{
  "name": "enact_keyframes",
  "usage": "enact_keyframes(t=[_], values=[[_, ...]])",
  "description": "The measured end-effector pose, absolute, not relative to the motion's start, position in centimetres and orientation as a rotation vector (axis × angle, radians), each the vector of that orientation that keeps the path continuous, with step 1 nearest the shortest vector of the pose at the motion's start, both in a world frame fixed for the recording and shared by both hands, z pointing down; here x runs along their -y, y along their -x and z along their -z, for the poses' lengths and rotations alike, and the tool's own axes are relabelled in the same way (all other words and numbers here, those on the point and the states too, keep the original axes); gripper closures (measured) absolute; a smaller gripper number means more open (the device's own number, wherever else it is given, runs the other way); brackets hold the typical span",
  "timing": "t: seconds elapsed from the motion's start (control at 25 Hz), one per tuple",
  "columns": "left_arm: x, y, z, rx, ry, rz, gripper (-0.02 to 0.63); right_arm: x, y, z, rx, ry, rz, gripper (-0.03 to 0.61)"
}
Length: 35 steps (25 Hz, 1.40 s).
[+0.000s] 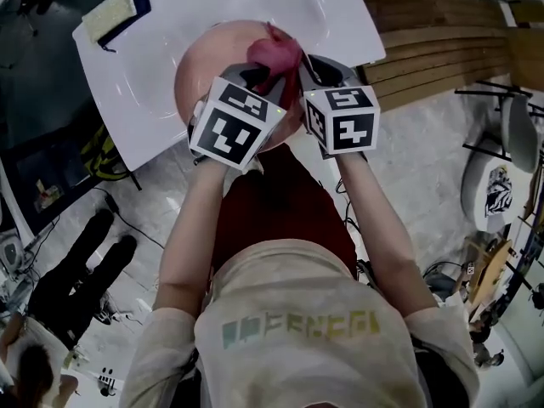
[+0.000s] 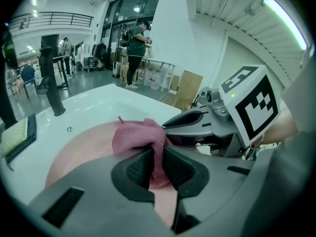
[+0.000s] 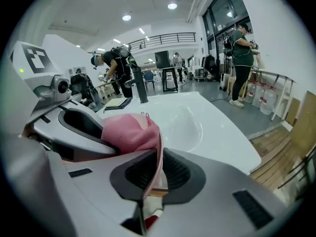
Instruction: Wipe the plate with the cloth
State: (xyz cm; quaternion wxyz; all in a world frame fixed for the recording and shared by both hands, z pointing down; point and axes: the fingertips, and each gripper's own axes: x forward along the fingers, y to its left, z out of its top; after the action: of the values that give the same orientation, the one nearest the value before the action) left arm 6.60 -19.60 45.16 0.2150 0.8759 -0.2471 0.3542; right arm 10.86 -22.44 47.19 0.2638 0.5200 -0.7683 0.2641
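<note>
**Over the white sink: cloth on plate, both grippers clamped**

Left gripper view first. The left gripper (image 2: 158, 164) has its jaws closed on a fold of the pink cloth (image 2: 140, 137). The cloth bunches up just ahead of the jaws, against the pink plate (image 2: 74, 154). Behind them lies the white sink (image 2: 103, 100), with one dark tap (image 2: 49, 78) at its back edge and one yellow sponge (image 2: 14, 135) at far left. One person (image 2: 136, 48) stands in the hall beyond.

Over to the right gripper view, and it shows what the other cannot. The right gripper (image 3: 157, 169) is pinched on the plate's thin rim, seen edge-on between its jaws. The cloth and the left gripper sit just to the left, with the cloth touching the plate's face. Same tap, same sponge, and several people (image 3: 242, 51) in the hall behind.

Head view, from above. Only this one gives the plate's round outline over the basin, with the cloth at its upper right edge. The left marker cube (image 1: 231, 124) and the right marker cube (image 1: 342, 119) cover most of both sets of jaws.

Tally: two grippers, one plate, one cloth, one tap, one sponge
</note>
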Motion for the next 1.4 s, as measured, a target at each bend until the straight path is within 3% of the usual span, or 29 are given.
enact_keyframes(t=[0.32,1.12,1.4], values=[[19.5,-5.2,-45.1,0.764,-2.399,-1.069,0.552,22.1,-12.0,-46.7,2.081,-1.395,-0.685,0.517],[17.7,6.5,-46.0,1.020,-2.247,-1.163,0.552,21.3,-10.9,-47.5,2.065,-1.371,-0.662,0.517],[18.4,8.7,-42.9,1.085,-2.194,-0.808,0.552,21.4,-10.9,-47.4,2.054,-1.387,-0.681,0.517]])
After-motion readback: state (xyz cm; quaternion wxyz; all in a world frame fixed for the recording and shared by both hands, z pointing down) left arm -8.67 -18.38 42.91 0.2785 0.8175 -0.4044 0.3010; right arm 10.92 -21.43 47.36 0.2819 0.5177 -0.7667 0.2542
